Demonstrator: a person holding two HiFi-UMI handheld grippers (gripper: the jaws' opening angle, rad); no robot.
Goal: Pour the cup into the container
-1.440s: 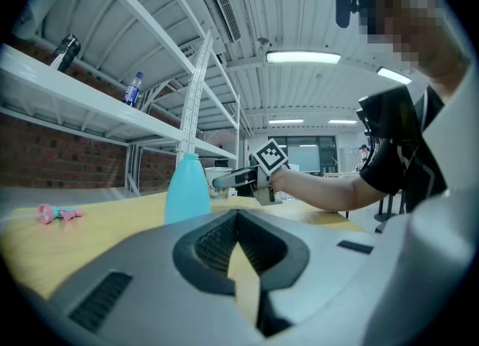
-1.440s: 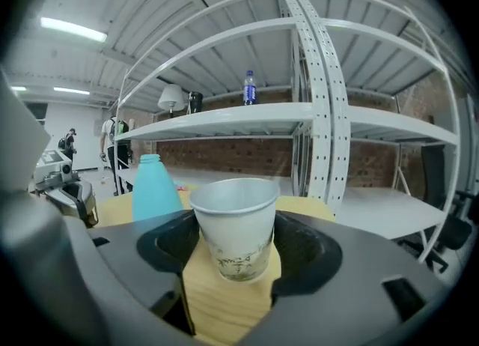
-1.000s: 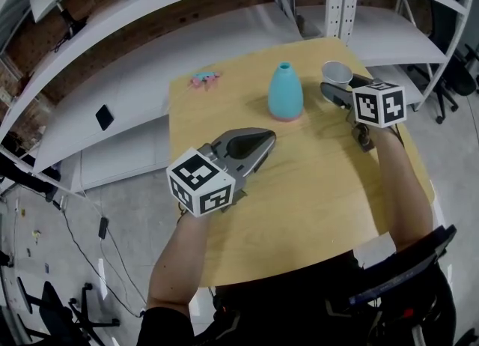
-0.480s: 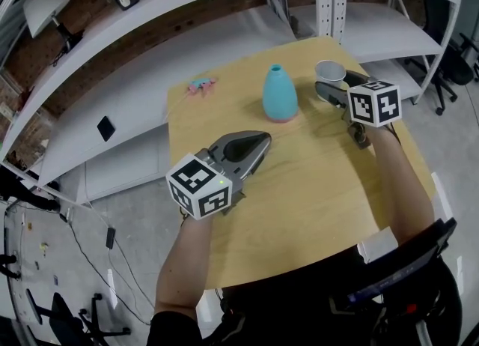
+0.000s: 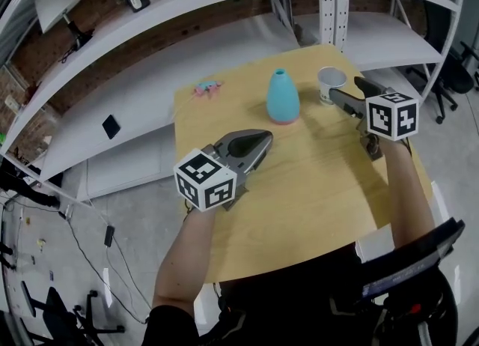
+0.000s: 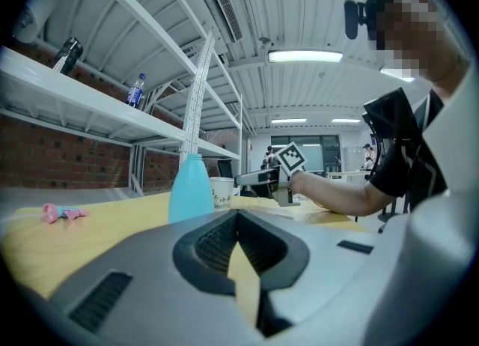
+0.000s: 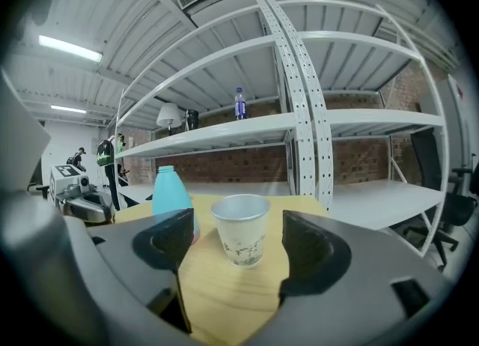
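A white paper cup [image 5: 331, 82] [image 7: 241, 228] stands upright near the far right corner of the wooden table [image 5: 314, 187]. To its left stands the light blue bottle-shaped container [image 5: 283, 96] [image 7: 174, 198] with a narrow open neck. My right gripper [image 5: 352, 91] [image 7: 236, 268] is just short of the cup. Its jaws have just been opening and stand wide, touching nothing, with the cup just beyond their tips. My left gripper [image 5: 260, 141] [image 6: 238, 221] rests shut and empty at mid-table, pointing at the container [image 6: 191, 187] and the cup [image 6: 222, 192].
A small pink object [image 5: 205, 87] [image 6: 61, 212] lies at the table's far left corner. White metal shelving [image 5: 329, 7] curves behind the table, close to its far edge. An office chair [image 5: 449, 67] stands off to the right.
My right gripper has drawn back from the cup and risen a little, with its jaws spread wider. The cup now stands free in front of it. The left gripper has stayed put.
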